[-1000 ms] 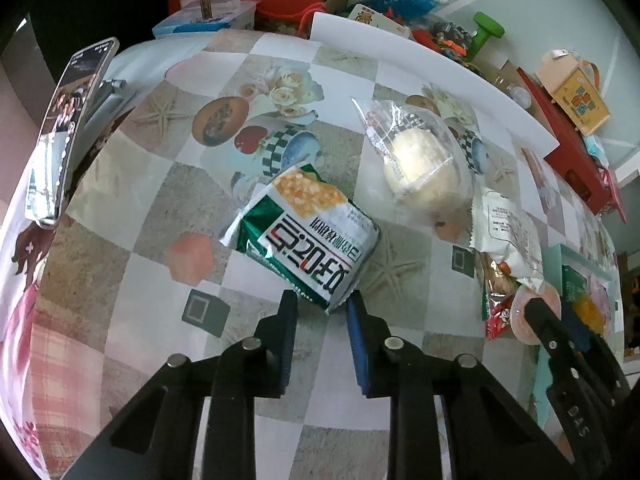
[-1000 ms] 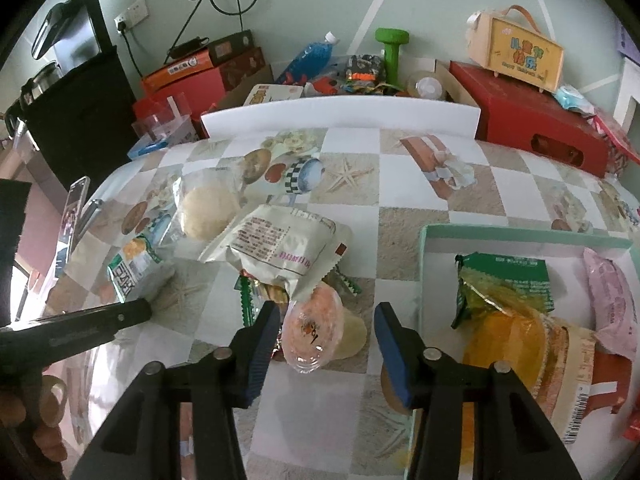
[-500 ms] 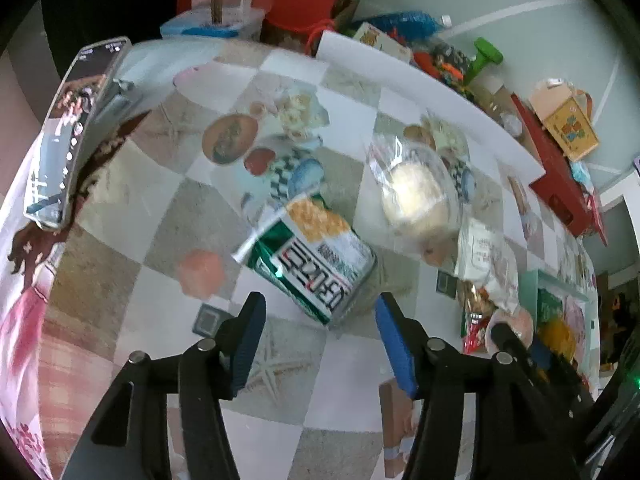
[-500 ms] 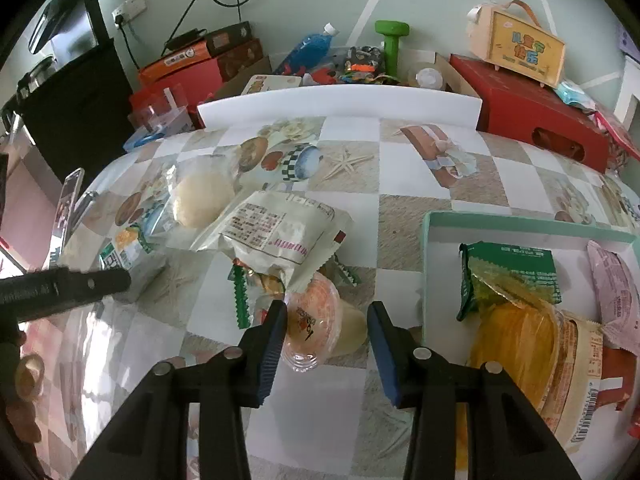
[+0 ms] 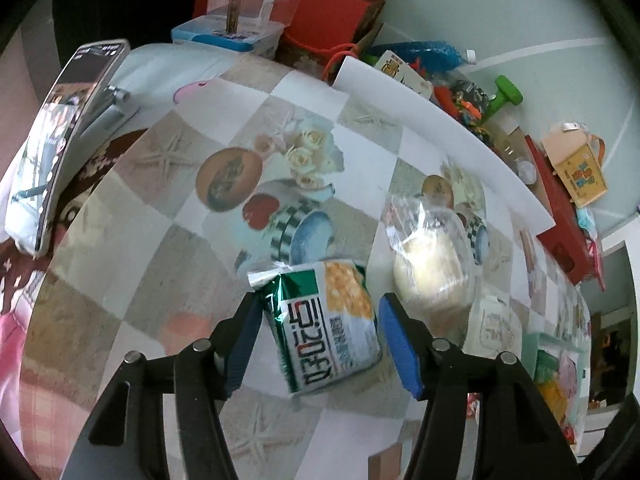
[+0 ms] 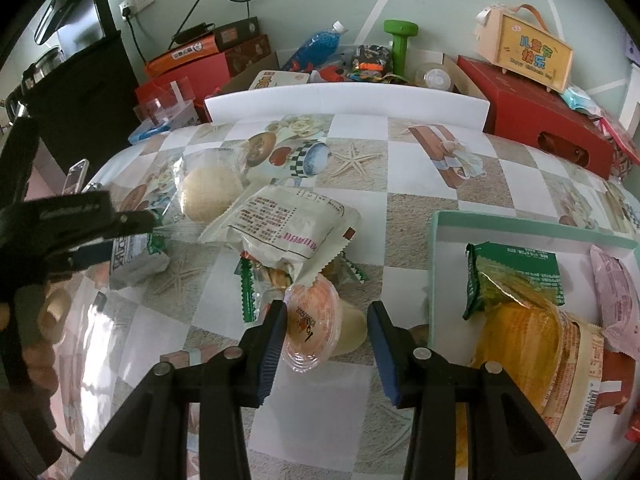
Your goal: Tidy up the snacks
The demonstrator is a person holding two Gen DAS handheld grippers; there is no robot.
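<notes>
Three packets, as far as I can count, already lie in the mint-green tray [image 6: 520, 226] to the right of the right tongs [image 6: 327, 307]: a green and yellow one [image 6: 516, 276], a pink one [image 6: 616, 292] and an orange one with a barcode [image 6: 560, 364]. So I judge the task is partly done, with about five snacks still on the tablecloth [image 5: 160, 272]. The left tongs [image 5: 318, 304] are released and their jaws are opening; the green snack packet [image 5: 324, 332] lies flat between them, and the pads do not press on it yet. Just beyond the right finger of these tongs sits a bun in a clear bag [image 5: 432, 276]. The right tongs stand around the jelly cup [image 6: 312, 328], which lies on its side. Its left pad seems to touch the orange lid, the right pad is very close to the pale body, but I cannot tell if they really squeeze it. Ahead of these tongs are a white packet [image 6: 288, 228] and, under it, a packet with a green zigzag edge [image 6: 250, 292]. About writing: the green packet carries big Korean letters, which I cannot read surely. The white packet has red print too small for me. Far behind, on the red box, the little toy case [image 6: 524, 52] shows 儿童节快乐.
</notes>
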